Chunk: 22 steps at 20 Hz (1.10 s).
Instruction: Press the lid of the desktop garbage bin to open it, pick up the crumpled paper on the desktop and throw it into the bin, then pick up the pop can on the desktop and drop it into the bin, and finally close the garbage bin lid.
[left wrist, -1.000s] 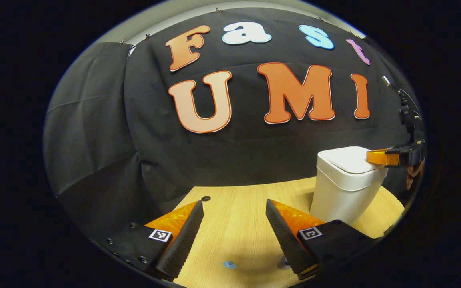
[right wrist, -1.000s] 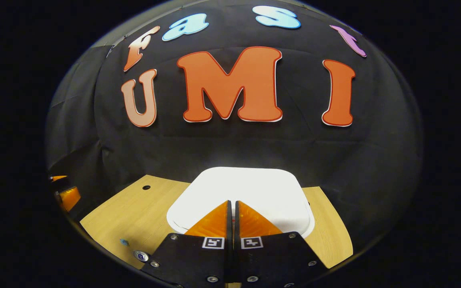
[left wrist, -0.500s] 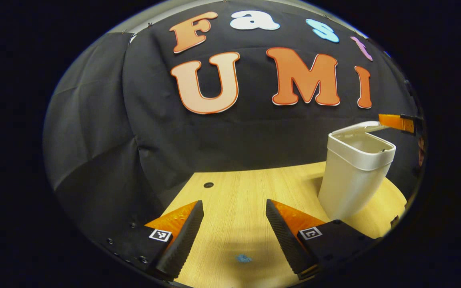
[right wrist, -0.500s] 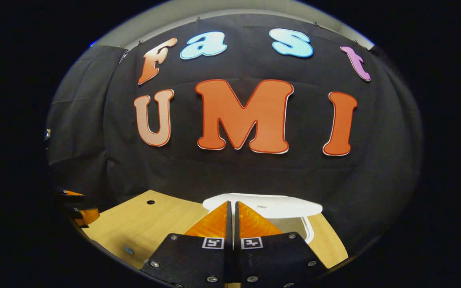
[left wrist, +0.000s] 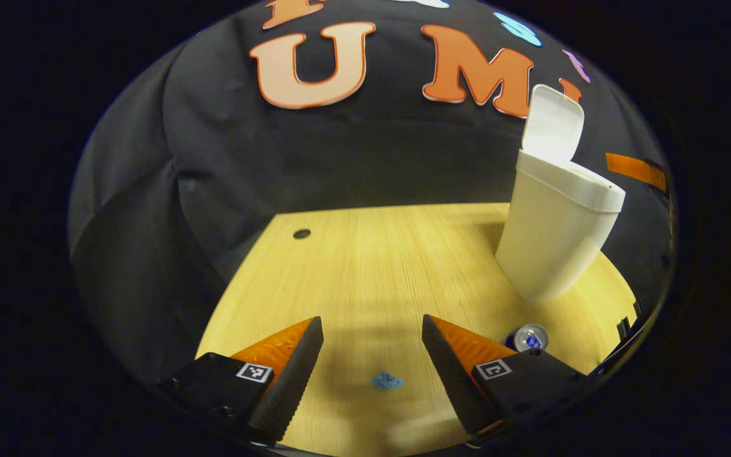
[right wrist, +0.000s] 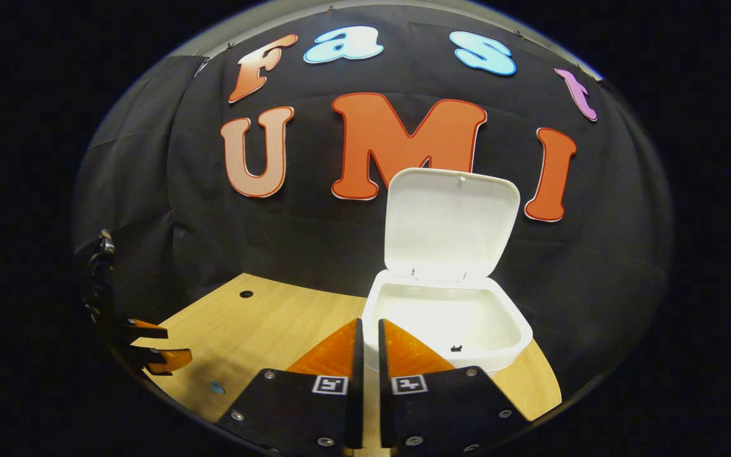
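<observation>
While the lid (right wrist: 451, 222) stands upright, right tongs (right wrist: 367, 330) hover nearly closed.

The table (left wrist: 365, 266) has a light wooden top with fine grain and a small round hole (left wrist: 301, 233) near its far left corner. A white bin (left wrist: 553, 235) stands on it at the right side, with its lid up. A can (left wrist: 528, 337) stands on the table near the foot of the bin. A small blue scrap (left wrist: 388, 381) lies on the near part of the wood.
</observation>
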### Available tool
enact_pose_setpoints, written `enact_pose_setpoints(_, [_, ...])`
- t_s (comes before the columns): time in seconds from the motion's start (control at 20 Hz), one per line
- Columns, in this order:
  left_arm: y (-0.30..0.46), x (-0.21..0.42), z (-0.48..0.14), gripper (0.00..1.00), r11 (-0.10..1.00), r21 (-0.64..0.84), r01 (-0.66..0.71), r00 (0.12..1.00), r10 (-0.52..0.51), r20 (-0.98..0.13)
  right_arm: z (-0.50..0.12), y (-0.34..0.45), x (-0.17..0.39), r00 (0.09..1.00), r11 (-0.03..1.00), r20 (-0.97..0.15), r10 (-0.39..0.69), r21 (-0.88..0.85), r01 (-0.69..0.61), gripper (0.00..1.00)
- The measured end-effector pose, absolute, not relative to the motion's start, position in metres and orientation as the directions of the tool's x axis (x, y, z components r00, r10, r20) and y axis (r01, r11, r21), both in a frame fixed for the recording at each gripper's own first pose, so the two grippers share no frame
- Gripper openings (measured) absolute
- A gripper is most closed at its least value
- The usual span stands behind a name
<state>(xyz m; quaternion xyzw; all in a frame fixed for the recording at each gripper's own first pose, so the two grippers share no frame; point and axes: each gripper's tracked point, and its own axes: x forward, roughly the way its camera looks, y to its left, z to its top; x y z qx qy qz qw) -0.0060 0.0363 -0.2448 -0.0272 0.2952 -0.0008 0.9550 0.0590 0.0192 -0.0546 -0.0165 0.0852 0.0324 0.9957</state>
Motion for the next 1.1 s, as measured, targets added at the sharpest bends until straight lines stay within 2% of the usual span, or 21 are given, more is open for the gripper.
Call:
enact_pose_setpoints(0.05, [0.035,-0.008,-0.257,1.0,0.998,-0.069,-0.006,0.803,-0.036,-0.595,-0.059,0.028,0.055,0.98,0.996,-0.181,0.079,-0.024,-0.085,0.18])
enact_pose_setpoints(0.1, [0.034,-0.009,-0.268,1.0,0.997,-0.082,-0.001,0.782,-0.051,-0.621,-0.064,0.035,0.051,0.976,0.995,-0.196,0.092,-0.022,-0.098,0.37])
enact_pose_setpoints(0.2, [0.03,-0.008,-0.29,1.0,0.994,-0.107,0.025,0.74,-0.091,-0.667,-0.072,0.043,0.048,0.972,0.995,-0.217,0.091,-0.03,-0.1,0.58])
enact_pose_setpoints(0.3, [0.025,-0.009,-0.309,1.0,0.992,-0.118,0.053,0.693,-0.122,-0.711,-0.087,0.055,0.044,0.96,0.993,-0.258,0.106,-0.026,-0.116,0.76])
enact_pose_setpoints(0.4, [0.02,-0.011,-0.323,0.99,0.987,-0.144,0.071,0.655,-0.155,-0.739,-0.102,0.065,0.038,0.948,0.992,-0.297,0.117,-0.016,-0.127,0.84])
enact_pose_setpoints(0.45, [0.018,-0.01,-0.327,1.0,0.985,-0.153,0.075,0.637,-0.166,-0.753,-0.11,0.067,0.037,0.942,0.992,-0.313,0.117,-0.013,-0.127,0.87])
enact_pose_setpoints(0.55, [0.018,-0.006,-0.332,0.92,0.985,-0.154,0.083,0.608,-0.173,-0.775,-0.121,0.072,0.031,0.933,0.992,-0.34,0.119,-0.001,-0.127,0.91])
enact_pose_setpoints(0.6, [0.019,-0.004,-0.333,0.92,0.985,-0.153,0.086,0.594,-0.174,-0.786,-0.127,0.076,0.028,0.926,0.991,-0.356,0.126,0.007,-0.133,0.93])
enact_pose_setpoints(0.65, [0.02,-0.001,-0.333,0.97,0.984,-0.153,0.088,0.579,-0.176,-0.796,-0.136,0.08,0.025,0.917,0.99,-0.374,0.137,0.014,-0.142,0.94])
enact_pose_setpoints(0.75, [0.024,0.003,-0.334,1.0,0.985,-0.154,0.081,0.542,-0.173,-0.822,-0.161,0.092,0.015,0.875,0.981,-0.448,0.181,0.025,-0.19,0.96])
enact_pose_setpoints(0.8, [0.025,0.004,-0.335,0.92,0.983,-0.167,0.073,0.514,-0.181,-0.839,-0.17,0.095,0.011,0.864,0.98,-0.469,0.182,0.013,-0.199,0.97])
enact_pose_setpoints(0.85, [0.025,0.005,-0.334,0.97,0.981,-0.18,0.066,0.488,-0.189,-0.852,-0.176,0.098,0.01,0.859,0.977,-0.476,0.185,-0.001,-0.211,0.98])
enact_pose_setpoints(0.9, [0.028,0.007,-0.331,0.92,0.981,-0.183,0.059,0.467,-0.19,-0.864,-0.184,0.1,0.008,0.853,0.976,-0.489,0.183,-0.015,-0.219,0.98])
enact_pose_setpoints(0.95, [0.032,0.01,-0.328,0.97,0.982,-0.181,0.054,0.448,-0.186,-0.875,-0.191,0.102,0.001,0.843,0.975,-0.507,0.179,-0.023,-0.221,0.98])
enact_pose_setpoints(1.0, [0.036,0.014,-0.322,0.92,0.983,-0.178,0.052,0.433,-0.183,-0.883,-0.195,0.106,-0.005,0.836,0.975,-0.518,0.178,-0.02,-0.22,0.98])
enact_pose_setpoints(1.05, [0.042,0.019,-0.316,0.97,0.984,-0.173,0.048,0.422,-0.177,-0.889,-0.197,0.113,-0.01,0.831,0.976,-0.526,0.184,-0.005,-0.219,0.98])
enact_pose_setpoints(1.1, [0.047,0.026,-0.308,0.97,0.985,-0.169,0.043,0.414,-0.172,-0.894,-0.199,0.118,-0.014,0.825,0.976,-0.531,0.192,0.014,-0.218,0.98])
